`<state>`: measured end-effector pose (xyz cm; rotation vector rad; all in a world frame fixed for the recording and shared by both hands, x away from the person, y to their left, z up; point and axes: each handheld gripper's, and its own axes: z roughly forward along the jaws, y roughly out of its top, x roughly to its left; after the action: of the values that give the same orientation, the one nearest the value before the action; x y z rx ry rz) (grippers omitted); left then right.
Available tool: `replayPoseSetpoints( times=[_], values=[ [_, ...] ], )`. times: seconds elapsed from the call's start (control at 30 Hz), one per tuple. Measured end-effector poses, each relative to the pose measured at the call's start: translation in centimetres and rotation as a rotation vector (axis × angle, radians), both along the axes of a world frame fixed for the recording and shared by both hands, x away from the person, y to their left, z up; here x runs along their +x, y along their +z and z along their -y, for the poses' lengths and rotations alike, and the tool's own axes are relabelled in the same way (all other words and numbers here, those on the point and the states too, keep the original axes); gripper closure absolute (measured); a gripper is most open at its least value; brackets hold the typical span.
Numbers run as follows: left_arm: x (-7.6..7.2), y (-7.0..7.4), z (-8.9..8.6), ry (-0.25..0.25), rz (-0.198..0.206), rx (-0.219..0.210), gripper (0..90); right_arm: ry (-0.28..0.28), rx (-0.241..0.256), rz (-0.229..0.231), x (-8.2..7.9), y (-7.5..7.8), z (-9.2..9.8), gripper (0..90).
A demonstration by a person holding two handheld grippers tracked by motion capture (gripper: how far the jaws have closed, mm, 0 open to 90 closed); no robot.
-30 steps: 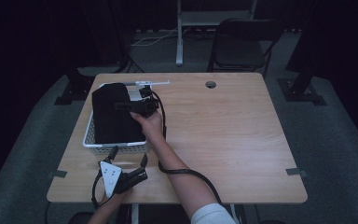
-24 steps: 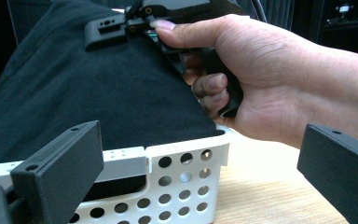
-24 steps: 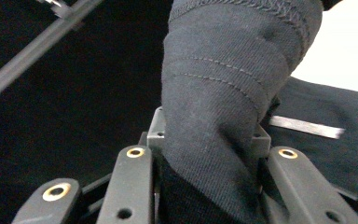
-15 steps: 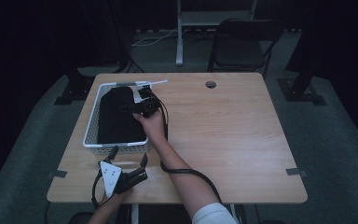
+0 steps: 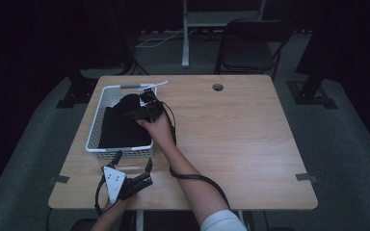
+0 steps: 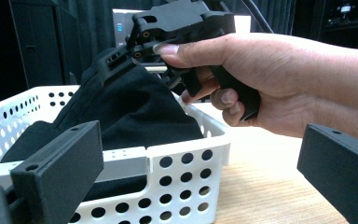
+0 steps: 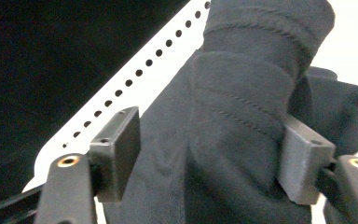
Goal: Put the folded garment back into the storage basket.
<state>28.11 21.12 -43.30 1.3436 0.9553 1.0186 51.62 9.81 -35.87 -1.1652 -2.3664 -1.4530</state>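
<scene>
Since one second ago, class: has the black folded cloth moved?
Yes. The black cloth has sunk from above the white perforated basket into it.

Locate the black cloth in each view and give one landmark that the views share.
High view: black cloth in the white basket, table's left.
Left gripper view: centre-left, heaped behind the basket's near wall.
Right gripper view: centre, between the right tool jaws.
Shared landmark: the basket's perforated wall.

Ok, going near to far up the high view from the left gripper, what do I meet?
Left gripper → white basket → black cloth → right gripper, jaws around the cloth → basket's far rim.
</scene>
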Motion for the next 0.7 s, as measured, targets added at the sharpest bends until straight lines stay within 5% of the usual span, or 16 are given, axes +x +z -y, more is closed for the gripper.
replayPoseSetpoints(
  times=[0.17, 0.4, 0.7],
  values=[
    [0.0, 0.0, 0.0, 0.000, -0.001, 0.001, 1.5, 0.027, -0.055, 0.019, -0.2, 0.1, -0.8, 12.9],
    [0.0, 0.0, 0.0, 0.001, -0.001, 0.001, 1.5, -0.010, -0.085, 0.025, -0.4, 0.0, -0.8, 10.1],
    [0.1, 0.0, 0.0, -0.002, -0.006, 0.003, 1.5, 0.041, -0.090, 0.093, -1.2, 0.3, -0.6, 1.3]
  ],
)
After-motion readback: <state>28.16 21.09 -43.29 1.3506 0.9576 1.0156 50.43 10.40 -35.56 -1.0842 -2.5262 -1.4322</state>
